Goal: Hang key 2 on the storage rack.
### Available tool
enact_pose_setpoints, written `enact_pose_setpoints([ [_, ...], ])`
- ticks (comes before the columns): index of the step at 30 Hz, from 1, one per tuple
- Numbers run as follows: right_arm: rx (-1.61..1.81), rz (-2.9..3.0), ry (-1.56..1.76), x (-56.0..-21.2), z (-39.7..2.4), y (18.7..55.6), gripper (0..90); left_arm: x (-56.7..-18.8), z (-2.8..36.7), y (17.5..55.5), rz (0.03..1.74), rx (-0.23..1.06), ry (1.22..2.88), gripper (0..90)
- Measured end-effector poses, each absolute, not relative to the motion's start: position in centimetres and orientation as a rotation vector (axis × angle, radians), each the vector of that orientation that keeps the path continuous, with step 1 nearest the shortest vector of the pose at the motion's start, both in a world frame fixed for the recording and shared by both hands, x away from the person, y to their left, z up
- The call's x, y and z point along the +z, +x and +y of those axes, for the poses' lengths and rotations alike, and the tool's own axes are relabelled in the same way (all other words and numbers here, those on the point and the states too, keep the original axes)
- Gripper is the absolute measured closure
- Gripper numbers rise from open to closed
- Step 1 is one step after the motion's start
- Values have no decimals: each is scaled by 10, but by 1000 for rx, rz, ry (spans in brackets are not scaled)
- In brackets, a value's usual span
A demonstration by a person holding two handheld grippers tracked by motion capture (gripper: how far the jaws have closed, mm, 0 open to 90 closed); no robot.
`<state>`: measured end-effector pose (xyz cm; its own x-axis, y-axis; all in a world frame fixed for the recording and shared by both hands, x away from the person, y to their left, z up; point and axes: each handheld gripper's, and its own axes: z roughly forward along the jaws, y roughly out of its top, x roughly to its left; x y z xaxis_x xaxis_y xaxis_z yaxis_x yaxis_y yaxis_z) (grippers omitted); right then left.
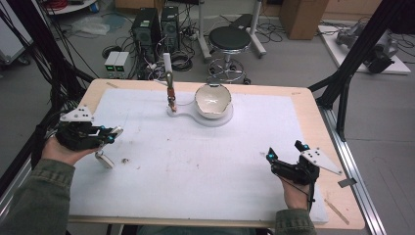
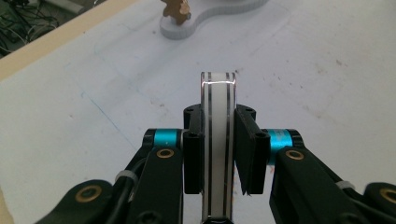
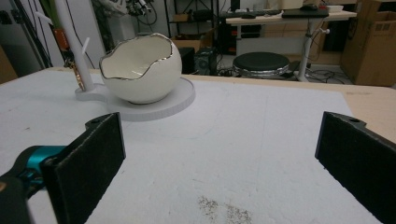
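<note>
Bangle (image 2: 217,140) clamped in left tongs (image 2: 217,154)

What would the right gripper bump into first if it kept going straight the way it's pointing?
Probably the egg-shaped bowl on its round white base. The right gripper has open jaws and aims across bare white tabletop. The bowl sits a little to the side of that line, so it might just slide past.

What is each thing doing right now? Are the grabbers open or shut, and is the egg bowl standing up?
left gripper: shut on the bangle, held off the table.
bangle: white with dark stripes, upright on edge between the pads.
right gripper: open, nothing between its jaws.
egg-shaped bowl: upright on its round white stand, looks empty.
round white stand: flat on the table.
</note>
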<state>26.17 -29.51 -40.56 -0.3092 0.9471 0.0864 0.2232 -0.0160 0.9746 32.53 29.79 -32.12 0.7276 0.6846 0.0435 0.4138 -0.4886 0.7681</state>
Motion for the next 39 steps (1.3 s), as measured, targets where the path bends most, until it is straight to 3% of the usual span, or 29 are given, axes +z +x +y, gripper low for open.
enact_pose_setpoints([
  [39,1382,1586,1246,-406,-296,262,4,-294,291,394,1032,519,1998,744],
])
